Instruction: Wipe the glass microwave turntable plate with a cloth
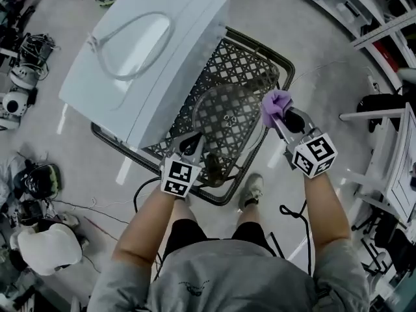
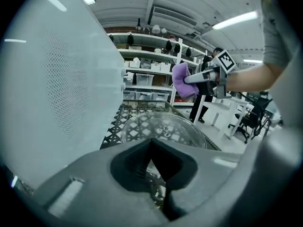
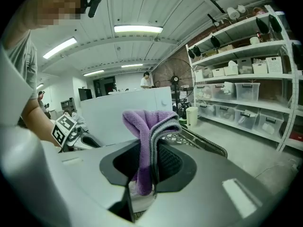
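Note:
The round glass turntable plate [image 1: 227, 112] is held level over a black lattice cart [image 1: 263, 60]. My left gripper [image 1: 195, 147] is shut on the plate's near rim; in the left gripper view the plate [image 2: 163, 129] stretches away from the jaws [image 2: 151, 161]. My right gripper [image 1: 281, 119] is shut on a folded purple cloth [image 1: 275, 105], which hangs just off the plate's right edge, touching or nearly so. In the right gripper view the cloth [image 3: 149, 126] stands up between the jaws [image 3: 147, 174]. The left gripper view also shows the cloth [image 2: 181, 80].
A white microwave [image 1: 149, 51] lies on the cart, close to the plate's left side. My shoe [image 1: 250, 190] stands by the cart's near corner. Gear clutters the floor at left [image 1: 29, 77]. A white desk [image 1: 390, 155] and storage shelves [image 3: 246, 65] stand to the right.

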Tool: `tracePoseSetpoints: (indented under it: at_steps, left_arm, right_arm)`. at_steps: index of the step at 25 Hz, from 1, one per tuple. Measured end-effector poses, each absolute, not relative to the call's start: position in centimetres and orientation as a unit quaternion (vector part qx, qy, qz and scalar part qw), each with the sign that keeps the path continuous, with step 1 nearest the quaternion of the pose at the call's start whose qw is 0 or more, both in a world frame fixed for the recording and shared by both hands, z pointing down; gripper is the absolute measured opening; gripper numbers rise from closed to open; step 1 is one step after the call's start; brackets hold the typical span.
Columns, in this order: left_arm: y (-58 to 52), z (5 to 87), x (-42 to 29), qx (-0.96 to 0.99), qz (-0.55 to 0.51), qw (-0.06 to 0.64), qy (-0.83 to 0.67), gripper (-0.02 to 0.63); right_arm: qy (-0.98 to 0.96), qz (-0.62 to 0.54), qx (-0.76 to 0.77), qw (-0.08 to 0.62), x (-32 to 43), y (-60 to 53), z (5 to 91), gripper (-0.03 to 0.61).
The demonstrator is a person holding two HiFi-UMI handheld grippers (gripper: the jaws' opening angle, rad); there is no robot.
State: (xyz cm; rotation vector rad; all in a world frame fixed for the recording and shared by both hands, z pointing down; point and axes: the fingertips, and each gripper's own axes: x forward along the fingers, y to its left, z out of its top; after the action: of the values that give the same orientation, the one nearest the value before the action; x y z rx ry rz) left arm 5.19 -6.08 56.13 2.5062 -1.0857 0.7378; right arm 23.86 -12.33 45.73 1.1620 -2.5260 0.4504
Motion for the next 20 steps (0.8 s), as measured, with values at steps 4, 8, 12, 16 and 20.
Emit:
tracePoseSetpoints:
  at_steps: [4, 8, 12, 16, 20]
  left_arm:
    - [-6.6, 57.4, 5.1, 0.876, 0.265, 0.139, -0.379, 0.002]
    - [-6.9, 58.6, 4.9, 0.877, 0.261, 0.133, -0.381, 0.002]
    - [-6.6, 59.7, 4.6, 0.875, 0.267, 0.132, -0.382, 0.002]
    - [-6.6, 59.9, 4.9, 0.876, 0.271, 0.118, -0.380, 0.002]
    - [-6.2, 60.6, 5.3, 0.870, 0.303, 0.105, -0.375, 0.002]
  right_arm:
    - [-0.887, 0.159, 0.399, 0.171, 22.9, -12.7, 49.1, 0.092]
    - [-0.890, 0.155, 0.390, 0.177, 21.7, -13.1, 51.1, 0.092]
    - [-0.893, 0.151, 0.384, 0.181, 20.7, -13.5, 52.1, 0.092]
    - [-0.895, 0.144, 0.378, 0.189, 20.0, -13.9, 52.6, 0.092]
    - [-0.896, 0.142, 0.373, 0.195, 19.4, -14.0, 52.7, 0.092]
